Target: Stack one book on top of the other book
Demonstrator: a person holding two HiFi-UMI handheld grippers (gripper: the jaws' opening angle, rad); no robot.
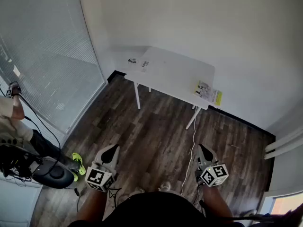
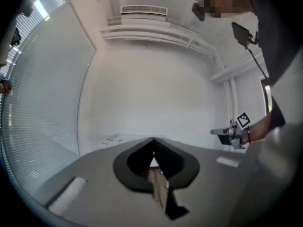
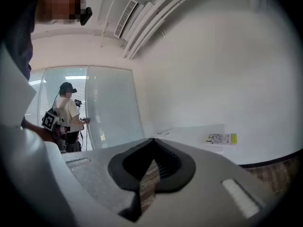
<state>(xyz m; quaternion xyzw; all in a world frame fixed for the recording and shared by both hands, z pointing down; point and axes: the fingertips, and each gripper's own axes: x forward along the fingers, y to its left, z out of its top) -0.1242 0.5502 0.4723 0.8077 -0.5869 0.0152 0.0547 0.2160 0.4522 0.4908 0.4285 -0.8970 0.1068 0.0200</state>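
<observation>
Lying near table [image 1: 175,75] edge, yellow book [image 1: 209,92]

Black top [image 1: 151,208]; left gripper [image 1: 112,148], right gripper [image 1: 200,148] grey (black-and-white marker cubes [image 1: 100,178]).

The left gripper [image 1: 112,149] and the right gripper [image 1: 202,149] are held low in front of the torso, side by side and well apart. Both point forward, roughly level. Both pairs of jaws are closed tip to tip, with nothing between them. The left forearm [image 1: 91,204] and right forearm [image 1: 216,203] extend straight behind them.
</observation>
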